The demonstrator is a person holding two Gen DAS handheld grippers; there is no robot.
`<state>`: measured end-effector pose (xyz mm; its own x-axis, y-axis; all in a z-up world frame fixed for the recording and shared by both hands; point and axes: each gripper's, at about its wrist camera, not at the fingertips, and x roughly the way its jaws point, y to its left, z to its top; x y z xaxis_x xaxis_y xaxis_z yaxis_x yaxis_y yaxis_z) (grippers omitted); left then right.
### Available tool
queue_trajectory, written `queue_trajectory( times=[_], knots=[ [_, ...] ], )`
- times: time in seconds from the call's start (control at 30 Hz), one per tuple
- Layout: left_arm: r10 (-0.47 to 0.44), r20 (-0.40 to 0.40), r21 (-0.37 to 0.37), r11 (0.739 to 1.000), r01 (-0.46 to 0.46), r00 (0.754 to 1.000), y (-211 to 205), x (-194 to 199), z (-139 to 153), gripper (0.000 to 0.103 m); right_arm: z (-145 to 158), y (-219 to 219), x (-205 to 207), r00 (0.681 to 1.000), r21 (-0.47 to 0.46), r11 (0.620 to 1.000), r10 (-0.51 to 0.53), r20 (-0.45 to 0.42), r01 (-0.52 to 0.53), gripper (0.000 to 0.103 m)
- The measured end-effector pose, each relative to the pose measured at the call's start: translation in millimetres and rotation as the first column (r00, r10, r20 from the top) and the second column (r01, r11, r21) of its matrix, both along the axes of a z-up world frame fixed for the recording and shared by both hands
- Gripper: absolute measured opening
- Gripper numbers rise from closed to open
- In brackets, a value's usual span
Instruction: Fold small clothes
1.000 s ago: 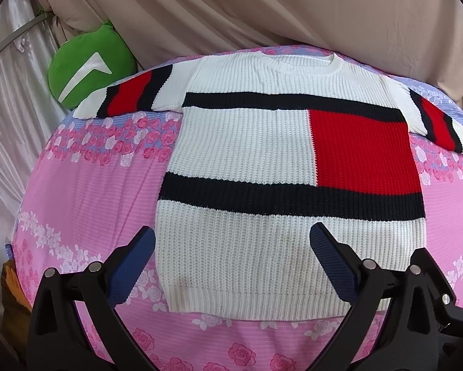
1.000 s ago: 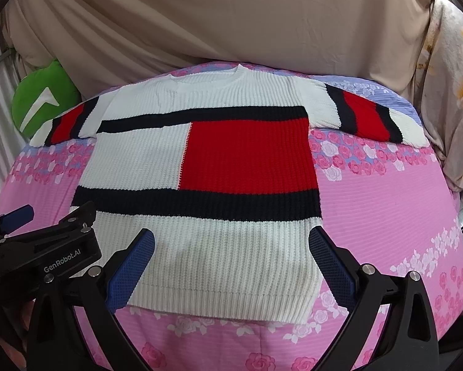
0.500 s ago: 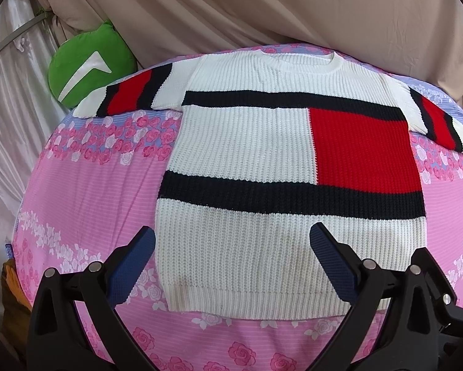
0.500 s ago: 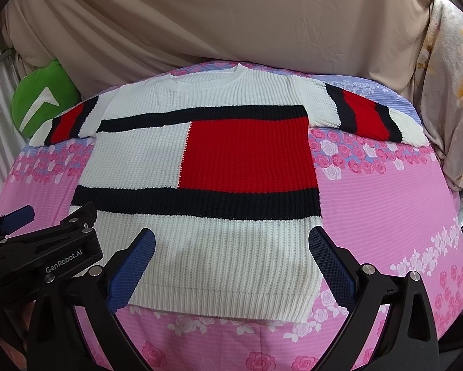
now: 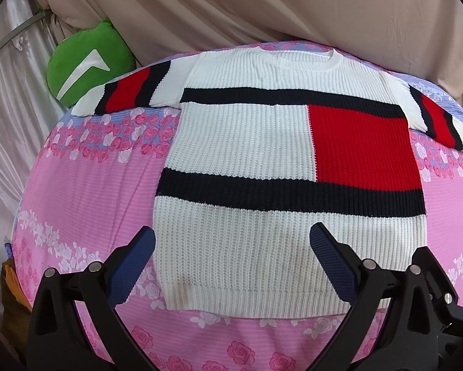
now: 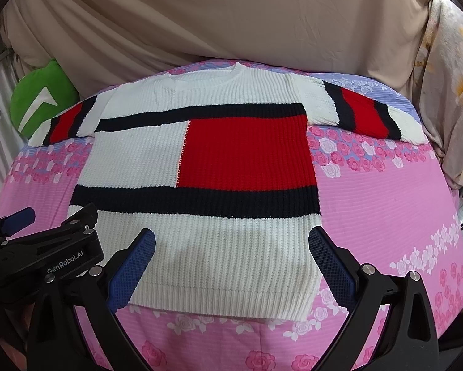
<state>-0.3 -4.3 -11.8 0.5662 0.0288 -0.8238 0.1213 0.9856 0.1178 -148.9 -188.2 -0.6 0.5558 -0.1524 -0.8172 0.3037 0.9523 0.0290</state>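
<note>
Sweater (image 5: 247, 160) flat, unfolded; your left gripper (image 5: 231, 266) and right gripper (image 6: 231, 262) hover at its hem, fingers apart, empty; thick knit may slip a shallow pinch.

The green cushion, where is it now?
In both views the green cushion sits at the far left, against the beige drape, just behind the sweater's striped left-side sleeve.

One sweater (image 5: 240, 154), one green cushion (image 5: 87, 61), two grippers (image 5: 231, 266) (image 6: 231, 262).
</note>
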Motion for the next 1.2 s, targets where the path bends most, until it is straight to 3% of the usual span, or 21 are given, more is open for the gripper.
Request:
queue_trajectory(
  times=[1.2],
  knots=[
    [-0.003,-0.012,0.008,1.0,0.003,1.0,-5,0,-7,0.098,-5,-6,5,1.0,0.009,1.0,-0.003,-0.019,0.003,0.098]
  ],
)
